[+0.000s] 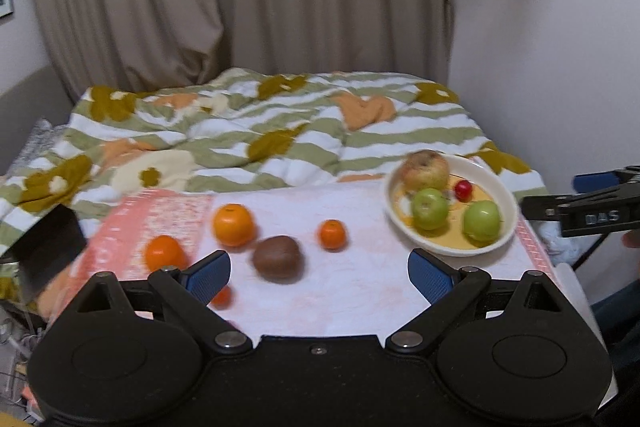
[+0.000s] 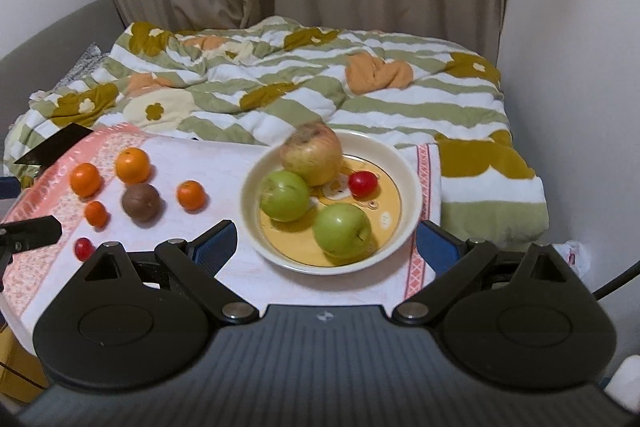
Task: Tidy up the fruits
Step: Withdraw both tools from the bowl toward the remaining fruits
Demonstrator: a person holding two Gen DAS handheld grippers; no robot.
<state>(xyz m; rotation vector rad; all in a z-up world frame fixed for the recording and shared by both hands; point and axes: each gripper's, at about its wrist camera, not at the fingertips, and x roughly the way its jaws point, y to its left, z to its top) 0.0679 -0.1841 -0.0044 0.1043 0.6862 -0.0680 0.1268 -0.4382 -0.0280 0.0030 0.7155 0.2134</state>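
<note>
Both grippers stand wide open and empty: the left gripper (image 1: 319, 273) sits low in its frame over the pink-and-white towel (image 1: 360, 291), the right gripper (image 2: 326, 245) low in its frame before the bowl (image 2: 412, 195). The bowl, centre-right in the right wrist view, holds a yellow-red apple (image 2: 312, 157), two green apples (image 2: 285, 195) (image 2: 342, 230) and a small red fruit (image 2: 363, 183). Left of it on the towel lie four oranges (image 2: 133, 165) (image 2: 85, 179) (image 2: 191, 195) (image 2: 96, 214), a brown fruit (image 2: 141, 202) and another red fruit (image 2: 83, 248).

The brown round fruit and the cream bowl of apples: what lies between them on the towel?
One small orange fruit lies between the brown round fruit and the cream bowl; the right wrist view shows it best.
</note>
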